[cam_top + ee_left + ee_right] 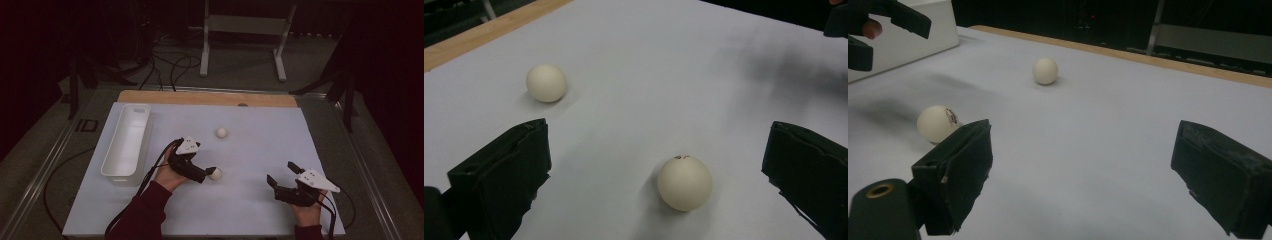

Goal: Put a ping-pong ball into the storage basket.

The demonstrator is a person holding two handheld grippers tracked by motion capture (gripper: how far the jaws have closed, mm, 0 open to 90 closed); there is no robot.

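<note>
Two white balls lie on the white table top (pixel 260 145). The near ball (pixel 215 173) rests just off the tips of my left gripper (pixel 208 173). In the left gripper view this ball (pixel 684 182) sits on the table between the wide-apart jaws of the left gripper (pixel 657 136), touching neither; the gripper is open. The far ball (pixel 221 132) (pixel 546 83) lies farther back. My right gripper (pixel 281 172) (pixel 1084 130) stands open over bare table at the front right, with nothing between its jaws. From there the near ball (pixel 937 123) is to the left and the far ball (pixel 1045 70) lies beyond.
A long white tray (pixel 125 140) (pixel 913 40) stands along the left side of the table. A wooden strip (pixel 207 97) edges the far side. Cables and a white metal frame (pixel 245 25) are on the floor beyond.
</note>
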